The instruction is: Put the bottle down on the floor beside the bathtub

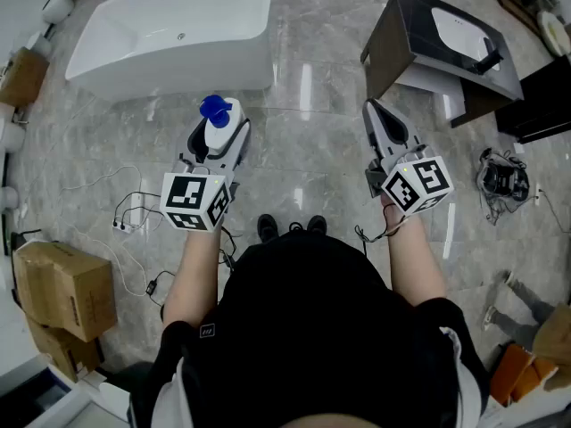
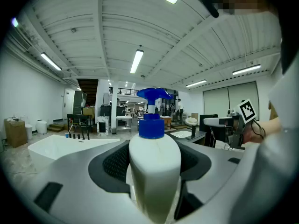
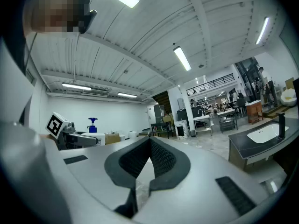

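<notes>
While left gripper [image 1: 218, 137] clamps bottle [image 2: 154, 169] (blue pump), right gripper [image 3: 149, 143] closed.

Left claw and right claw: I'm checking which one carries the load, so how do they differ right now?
The left claw grips a white bottle with a blue pump; the right claw holds nothing. The left claw's jaws stand wide around it; the right claw's are shut together. The left claw is nearer the bathtub, the right claw nearer the sink cabinet. Both carry a marker cube.
</notes>
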`<state>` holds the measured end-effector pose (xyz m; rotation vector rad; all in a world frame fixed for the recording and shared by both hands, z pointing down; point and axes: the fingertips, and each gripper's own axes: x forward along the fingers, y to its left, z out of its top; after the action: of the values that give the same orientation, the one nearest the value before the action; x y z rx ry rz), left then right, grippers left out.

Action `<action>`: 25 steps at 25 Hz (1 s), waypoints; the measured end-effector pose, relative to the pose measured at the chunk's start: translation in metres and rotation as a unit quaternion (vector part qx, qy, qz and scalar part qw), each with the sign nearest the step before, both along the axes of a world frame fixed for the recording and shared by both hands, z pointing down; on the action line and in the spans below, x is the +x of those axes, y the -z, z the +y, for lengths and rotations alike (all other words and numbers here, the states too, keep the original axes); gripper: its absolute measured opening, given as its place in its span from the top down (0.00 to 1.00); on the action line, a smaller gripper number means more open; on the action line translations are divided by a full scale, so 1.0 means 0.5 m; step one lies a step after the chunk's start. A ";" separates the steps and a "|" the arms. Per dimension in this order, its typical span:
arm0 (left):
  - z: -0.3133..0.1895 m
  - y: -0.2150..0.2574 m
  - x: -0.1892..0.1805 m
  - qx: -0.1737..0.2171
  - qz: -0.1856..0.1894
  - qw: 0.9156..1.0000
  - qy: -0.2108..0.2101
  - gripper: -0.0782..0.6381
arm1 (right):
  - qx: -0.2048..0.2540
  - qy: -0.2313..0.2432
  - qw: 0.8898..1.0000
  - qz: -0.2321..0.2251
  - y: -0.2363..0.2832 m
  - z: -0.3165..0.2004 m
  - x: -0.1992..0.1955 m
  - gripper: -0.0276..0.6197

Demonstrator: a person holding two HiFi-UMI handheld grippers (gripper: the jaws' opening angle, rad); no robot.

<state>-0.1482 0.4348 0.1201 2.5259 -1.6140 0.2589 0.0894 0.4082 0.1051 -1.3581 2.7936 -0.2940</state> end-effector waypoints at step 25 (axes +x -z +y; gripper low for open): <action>0.023 -0.054 0.168 -0.035 -0.002 0.999 0.008 0.51 | -0.035 0.000 0.998 -0.059 -0.048 -0.004 0.192 0.91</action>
<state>-0.0643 0.4463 0.1470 2.4622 -1.5965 0.3126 0.1853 0.4061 0.1289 -1.3086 2.7118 -0.4610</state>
